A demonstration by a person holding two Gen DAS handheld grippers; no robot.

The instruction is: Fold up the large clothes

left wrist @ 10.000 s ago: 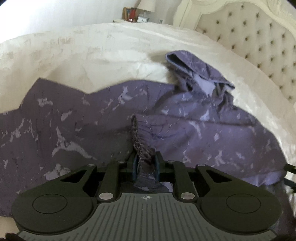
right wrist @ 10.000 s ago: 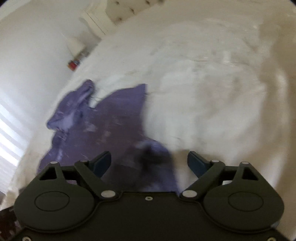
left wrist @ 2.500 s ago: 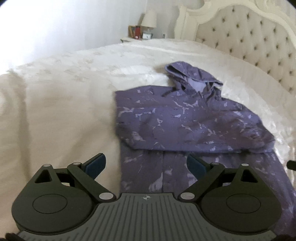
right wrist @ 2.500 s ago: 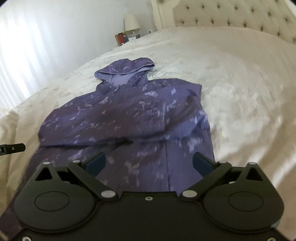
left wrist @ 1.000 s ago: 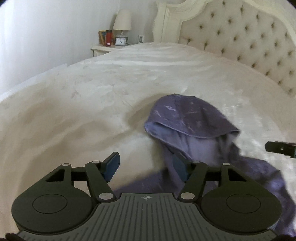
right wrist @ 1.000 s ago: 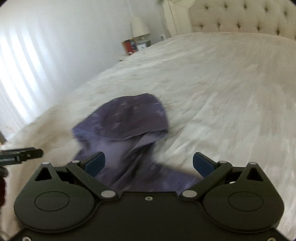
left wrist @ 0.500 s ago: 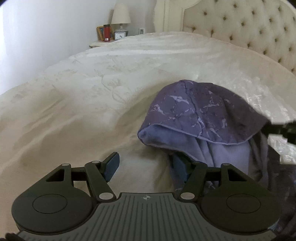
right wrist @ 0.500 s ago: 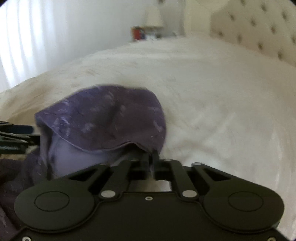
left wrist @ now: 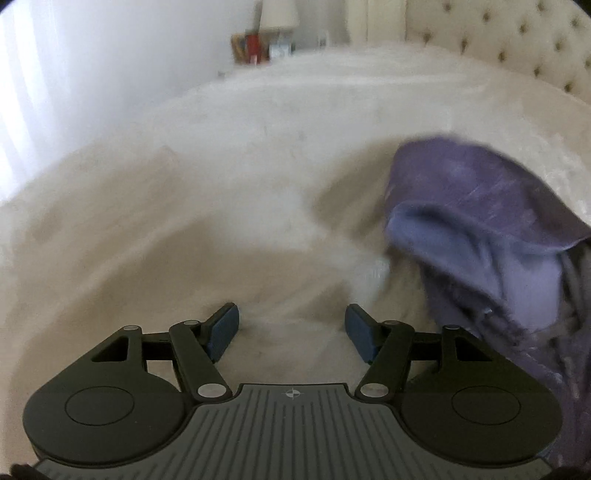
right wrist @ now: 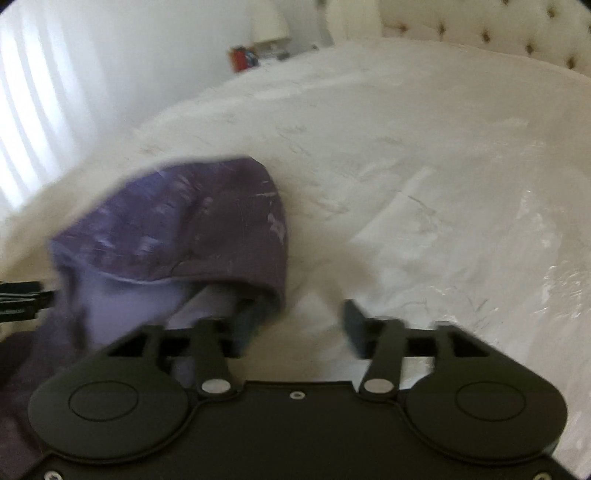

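While the purple hoodie [right wrist: 177, 229] lies bunched on the white bed [right wrist: 424, 155], its hood could slump askew, since neither claw grips it. At the right claw [right wrist: 299, 325] the jaws are opening with only bedding between them, the hood's rim just beside its left finger. Over bare bedding, the left claw [left wrist: 291, 332] stands half open. Only the right view shows the other claw's tip touching the hood; only the left shows the pale lining [left wrist: 517, 273] clearly.

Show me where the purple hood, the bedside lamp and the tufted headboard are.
purple hood [left wrist: 480, 192]: left wrist view, on its patterned outer top.
bedside lamp [left wrist: 279, 14]: left wrist view, on the shade.
tufted headboard [left wrist: 517, 40]: left wrist view, on the buttoned padding.
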